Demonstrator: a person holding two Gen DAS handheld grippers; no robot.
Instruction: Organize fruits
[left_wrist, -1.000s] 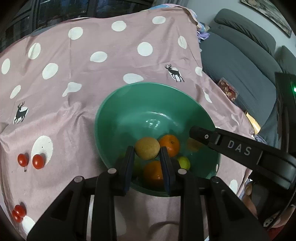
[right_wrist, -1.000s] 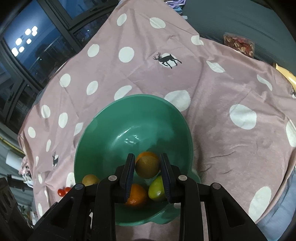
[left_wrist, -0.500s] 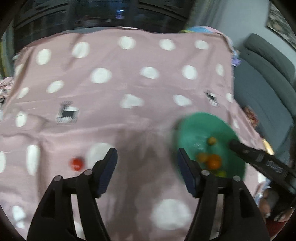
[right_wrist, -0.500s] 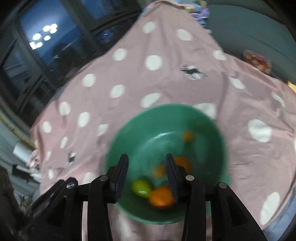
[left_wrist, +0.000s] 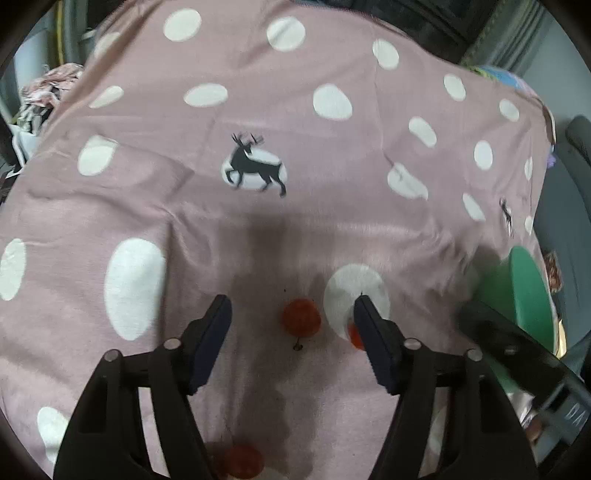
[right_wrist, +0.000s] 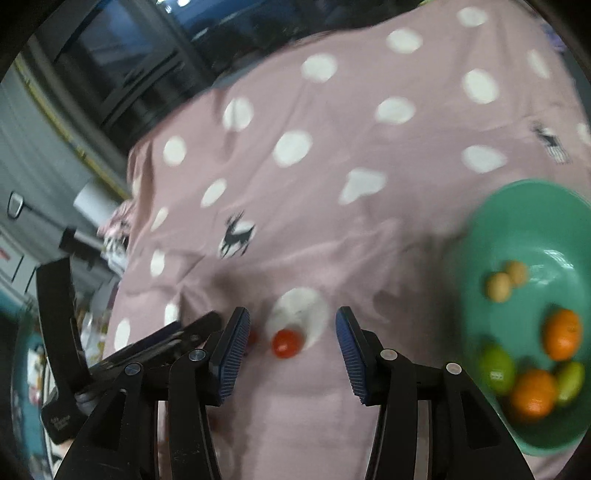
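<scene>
In the left wrist view a red cherry tomato (left_wrist: 301, 317) lies on the pink dotted cloth (left_wrist: 295, 122) between the jaws of my left gripper (left_wrist: 291, 306), untouched; the jaws are closing. A second tomato (left_wrist: 352, 336) peeks from behind the right finger, and a third (left_wrist: 242, 459) lies near the bottom edge. My right gripper (right_wrist: 291, 317) is opening over another cherry tomato (right_wrist: 286, 343), which no pad touches. The green bowl (right_wrist: 535, 229) at the right holds two oranges (right_wrist: 561, 334), green limes (right_wrist: 496, 367) and two small tan fruits (right_wrist: 498, 286).
The bowl's edge (left_wrist: 528, 295) shows at the right of the left wrist view, with the blurred right gripper in front of it. A grey sofa (left_wrist: 576, 147) stands beyond. Clutter (left_wrist: 40, 96) lies off the table's left edge, and dark windows (right_wrist: 129, 74) are behind.
Both grippers let go of the round fruits they held over the bowl, opened, and swung left across the cloth to the cherry tomatoes. The bowl now sits at the right edge of both views.
</scene>
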